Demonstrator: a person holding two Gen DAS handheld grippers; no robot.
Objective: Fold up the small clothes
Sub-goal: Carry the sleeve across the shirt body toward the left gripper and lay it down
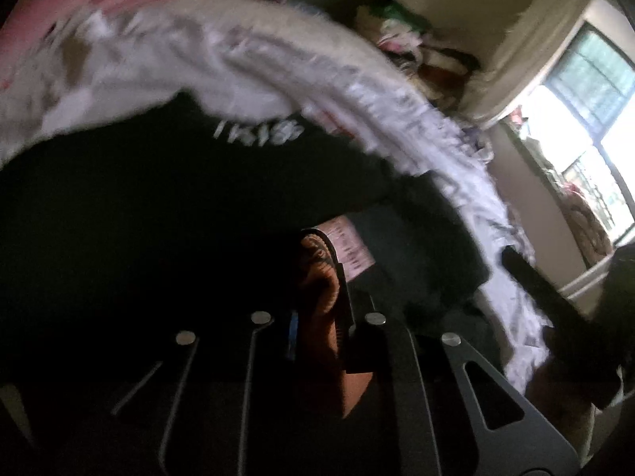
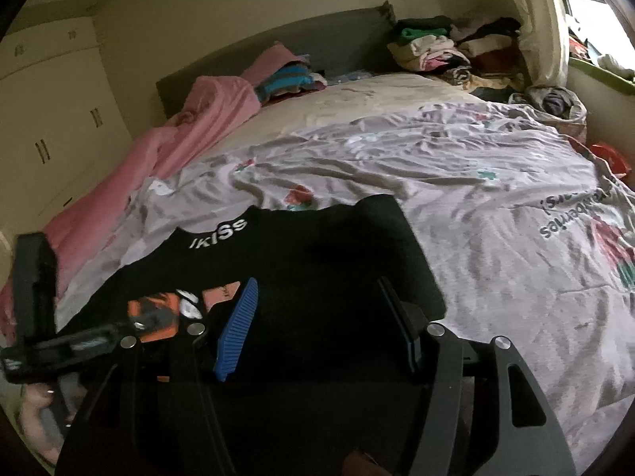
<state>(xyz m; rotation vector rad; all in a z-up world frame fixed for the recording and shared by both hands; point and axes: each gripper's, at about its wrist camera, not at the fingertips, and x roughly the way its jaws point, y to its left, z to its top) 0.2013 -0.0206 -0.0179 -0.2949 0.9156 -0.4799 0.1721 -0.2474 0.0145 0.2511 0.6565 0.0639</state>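
A black T-shirt (image 2: 317,254) with white "IKISS" lettering and an orange print lies on the bed's pale floral sheet (image 2: 476,206). My right gripper (image 2: 317,309) is open just above the shirt's lower part, with its blue pad (image 2: 236,329) on the left. My left gripper (image 1: 321,273) is shut on a fold of the black shirt (image 1: 158,198), with the orange print bunched between its fingers. The left wrist view is tilted and blurred. The left gripper also shows in the right wrist view (image 2: 51,341) at the shirt's left edge.
A pink blanket (image 2: 158,142) lies along the bed's left side. Piles of clothes (image 2: 448,47) sit by the headboard at the far right. Cupboards (image 2: 51,111) stand on the left, and a window (image 1: 583,127) is on the right.
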